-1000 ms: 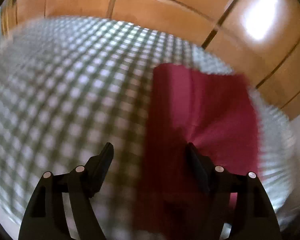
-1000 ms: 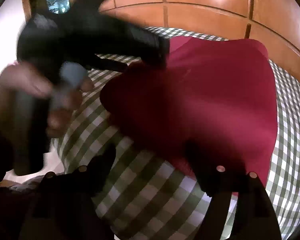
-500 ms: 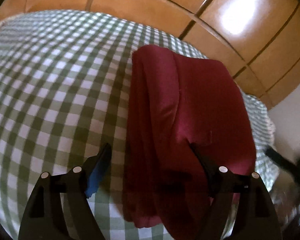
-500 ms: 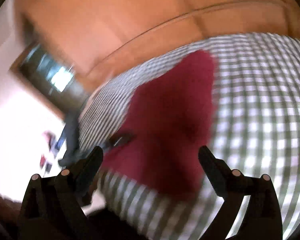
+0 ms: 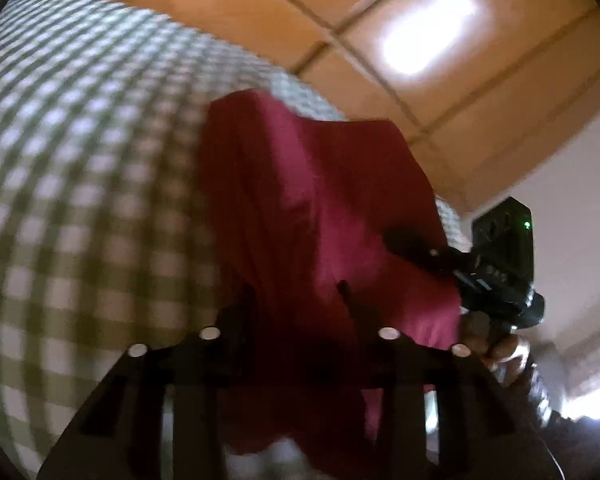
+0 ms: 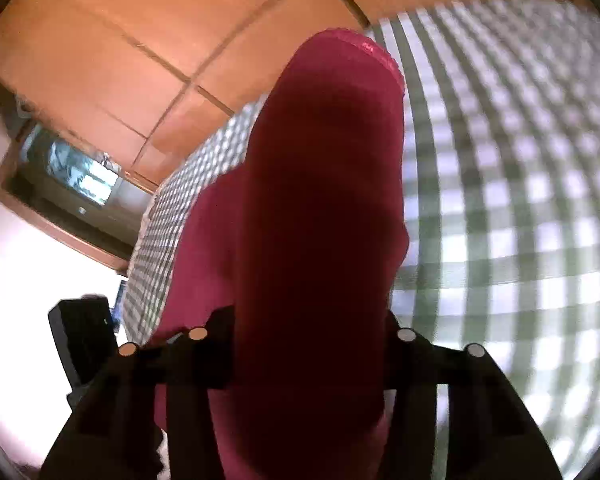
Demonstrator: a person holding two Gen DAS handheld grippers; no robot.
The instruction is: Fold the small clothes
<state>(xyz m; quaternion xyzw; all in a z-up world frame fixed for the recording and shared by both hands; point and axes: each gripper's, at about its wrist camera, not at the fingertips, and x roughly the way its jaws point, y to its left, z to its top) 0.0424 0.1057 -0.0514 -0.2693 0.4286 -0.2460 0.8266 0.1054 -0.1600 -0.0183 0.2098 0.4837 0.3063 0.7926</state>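
A dark red garment (image 5: pixel 320 184) lies folded in a long strip on the green-and-white checked cover (image 5: pixel 80 140). My left gripper (image 5: pixel 296 296) is closing its jaws over the near end, with cloth bunched between the fingers. One finger of the right gripper (image 5: pixel 412 246) rests on the garment's right edge. In the right wrist view the red garment (image 6: pixel 324 160) bulges up and fills the gap of my right gripper (image 6: pixel 308 316), whose jaws are also closing on it. The fingertips are buried in cloth. The left gripper's body (image 6: pixel 80 340) shows at lower left.
Orange wooden panels (image 5: pixel 420 40) rise behind the checked cover (image 6: pixel 520 200). A framed dark opening (image 6: pixel 68 176) sits in the white wall at left. A hand (image 5: pixel 504 352) holds the right gripper beyond the cover's right edge.
Both pairs of jaws have narrowed onto the red garment. The right gripper swung round to the garment's side and now has cloth between its fingers. The left one tilted and stayed near.
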